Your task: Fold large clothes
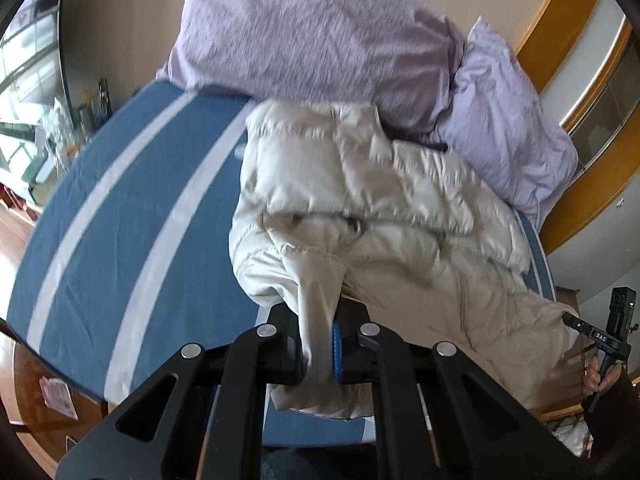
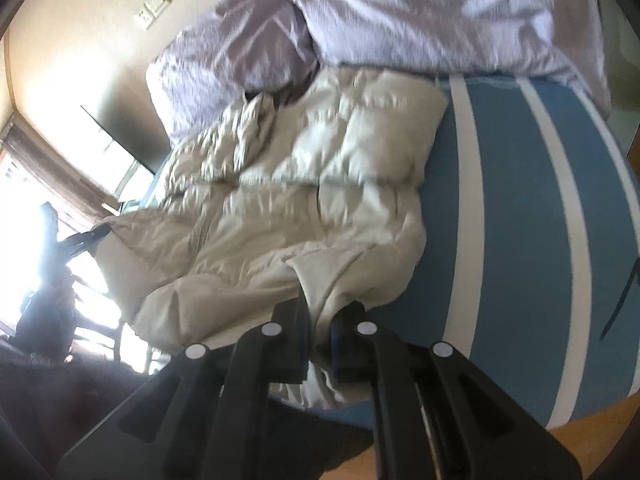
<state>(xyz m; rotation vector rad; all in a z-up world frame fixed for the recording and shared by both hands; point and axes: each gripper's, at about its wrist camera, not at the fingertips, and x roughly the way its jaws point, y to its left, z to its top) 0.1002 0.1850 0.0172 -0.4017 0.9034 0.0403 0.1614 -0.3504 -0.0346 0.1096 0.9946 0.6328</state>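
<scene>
A cream puffer jacket (image 1: 360, 200) lies crumpled on a blue bed cover with white stripes (image 1: 120, 200). My left gripper (image 1: 318, 344) is shut on a fold of the jacket at its near edge. In the right wrist view the same jacket (image 2: 300, 184) spreads over the bed cover (image 2: 512, 220). My right gripper (image 2: 320, 336) is shut on a cream edge of the jacket near the bed's front. The right gripper also shows at the far right of the left wrist view (image 1: 576, 324), at the jacket's other near corner.
Lilac pillows and a duvet (image 1: 320, 28) are piled at the head of the bed, also in the right wrist view (image 2: 420, 12). A wooden door frame (image 1: 560, 20) stands to the right. A wooden floor (image 1: 24, 400) lies below the bed edge.
</scene>
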